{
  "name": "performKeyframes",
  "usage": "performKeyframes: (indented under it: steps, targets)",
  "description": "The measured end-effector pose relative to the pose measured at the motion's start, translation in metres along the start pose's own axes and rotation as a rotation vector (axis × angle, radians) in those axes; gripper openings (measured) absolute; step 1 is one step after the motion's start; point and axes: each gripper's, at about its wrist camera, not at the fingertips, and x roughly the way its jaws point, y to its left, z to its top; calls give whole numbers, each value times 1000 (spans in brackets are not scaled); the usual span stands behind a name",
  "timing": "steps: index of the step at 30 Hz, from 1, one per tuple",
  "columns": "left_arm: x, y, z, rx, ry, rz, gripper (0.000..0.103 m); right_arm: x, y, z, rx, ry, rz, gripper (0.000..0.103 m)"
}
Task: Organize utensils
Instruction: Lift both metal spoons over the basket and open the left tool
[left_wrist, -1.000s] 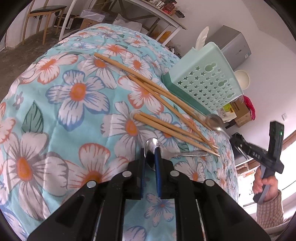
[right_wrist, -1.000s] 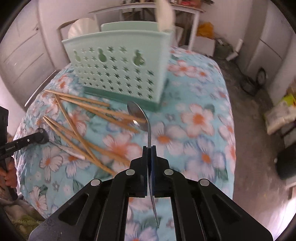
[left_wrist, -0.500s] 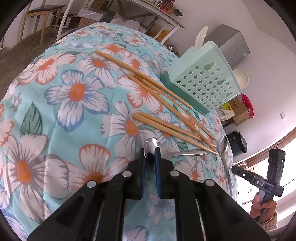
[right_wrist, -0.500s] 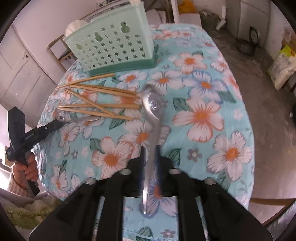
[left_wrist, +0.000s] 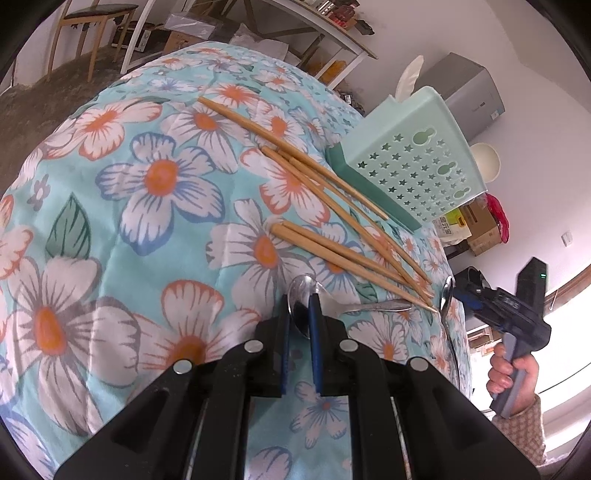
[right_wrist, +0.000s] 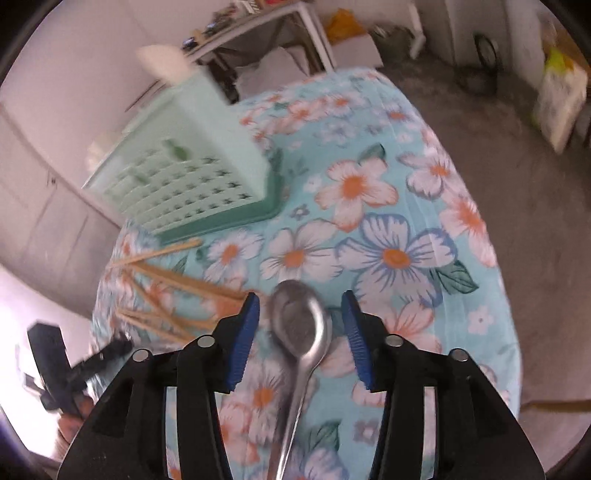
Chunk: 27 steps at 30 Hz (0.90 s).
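My left gripper is shut on the bowl of a steel spoon that lies on the floral tablecloth. My right gripper is open, and a second steel spoon lies loose on the cloth between its fingers. That spoon also shows in the left wrist view, with the right gripper beside it. Several wooden chopsticks lie scattered between the spoons and a mint-green perforated utensil holder. The holder and the chopsticks show blurred in the right wrist view.
A white spoon stands in the holder. The round table drops off at its edges, with bare floor around it. A white shelf table, a chair and boxes stand beyond.
My right gripper carried its spoon away from the holder, lowered it to the cloth and opened, letting it go. My left gripper has stayed shut on the other spoon.
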Motion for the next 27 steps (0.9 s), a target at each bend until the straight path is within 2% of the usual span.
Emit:
performKeyframes:
  steps: [4,7,12,18,27]
  targets:
    - [0,0,0,-7,-2,4,9,16,-6,-2,43,37,55,20]
    - [0,0,0,-6,-5,10,9,19,-3,-4,21,26,45,14]
    - [0,-4,1,11,0,14,9,15,-3,-3,23,10,78,2]
    - [-17,-14,8,59,-42,10,5,-8,6,1,-25,-63,56,2]
    - [-69,-62,29,211,-119,-35,2,-55,1,8,-36,-218,45,2]
